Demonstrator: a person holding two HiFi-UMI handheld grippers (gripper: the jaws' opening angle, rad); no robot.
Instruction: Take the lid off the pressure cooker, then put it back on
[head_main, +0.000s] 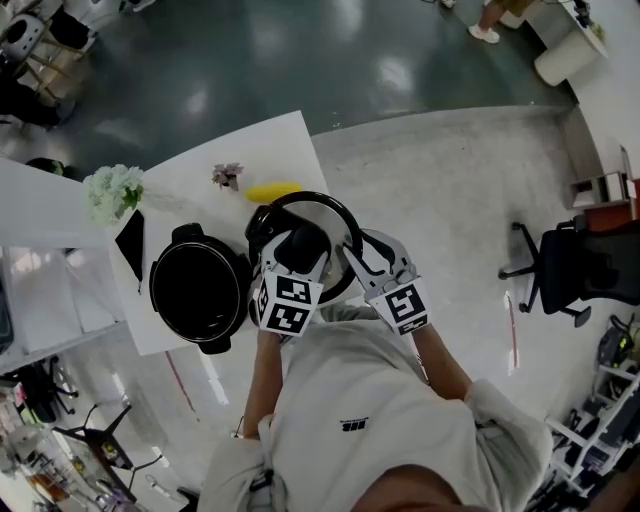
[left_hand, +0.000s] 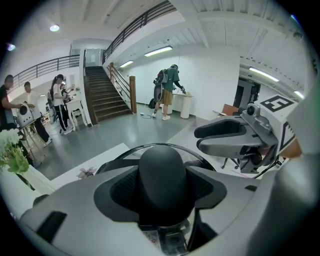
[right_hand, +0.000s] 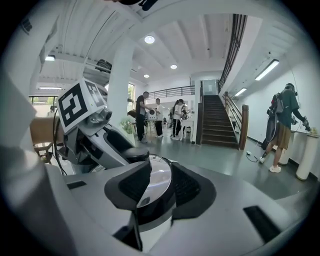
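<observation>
The open pressure cooker pot (head_main: 200, 288), black inside, stands on the white table (head_main: 280, 145) at the left. To its right I hold the round lid (head_main: 330, 210) over the table edge with both grippers. My left gripper (head_main: 300, 247) is shut on the lid's black knob (left_hand: 162, 175), which fills the gap between its pads. My right gripper (head_main: 352, 252) is shut on the lid's shiny rim (right_hand: 152, 182), clamped edge-on between its jaws. The left gripper (right_hand: 100, 135) shows at the left of the right gripper view, and the right gripper (left_hand: 225, 137) at the right of the left gripper view.
On the table lie a white flower bunch (head_main: 112, 190), a small pink flower (head_main: 227, 175), a yellow object (head_main: 273, 190) and a black slab (head_main: 130, 243). A black office chair (head_main: 570, 265) stands at the right. Several people (left_hand: 60, 102) and a staircase (left_hand: 102, 97) are far off.
</observation>
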